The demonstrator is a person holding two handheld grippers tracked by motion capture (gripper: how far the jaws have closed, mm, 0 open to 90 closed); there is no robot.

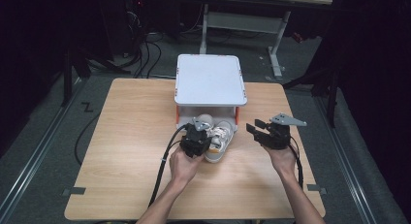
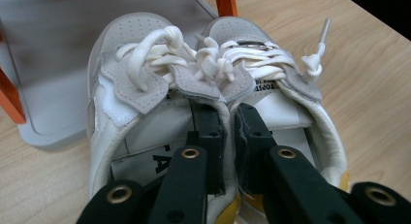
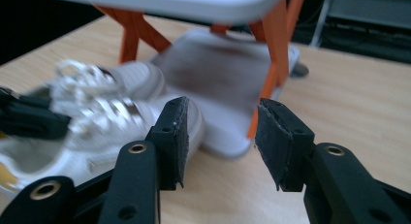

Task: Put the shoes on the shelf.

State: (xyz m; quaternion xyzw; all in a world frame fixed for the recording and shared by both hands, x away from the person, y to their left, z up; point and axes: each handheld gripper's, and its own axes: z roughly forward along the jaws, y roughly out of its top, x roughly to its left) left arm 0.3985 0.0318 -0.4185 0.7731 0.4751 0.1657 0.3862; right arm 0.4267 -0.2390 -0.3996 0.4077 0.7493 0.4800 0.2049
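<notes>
A pair of white sneakers (image 1: 220,139) with white laces lies side by side on the wooden table (image 1: 131,136), toes toward the shelf. In the left gripper view one jaw sits inside each shoe, and my left gripper (image 2: 229,136) is shut on the two inner collars, pinching them together. From above, the left gripper (image 1: 202,136) is at the heel end of the pair. My right gripper (image 1: 257,127) hovers to the right of the shoes, open and holding nothing. In the right gripper view the right gripper (image 3: 220,136) faces the shelf's lower tray (image 3: 218,73), with the sneakers (image 3: 97,112) blurred at left.
A white two-level shelf (image 1: 209,78) with orange legs (image 3: 271,64) stands at the table's far middle, directly behind the shoes. Bare tabletop lies to the left and right. Cables (image 1: 160,175) trail off the front edge. Dark floor and desk legs lie beyond.
</notes>
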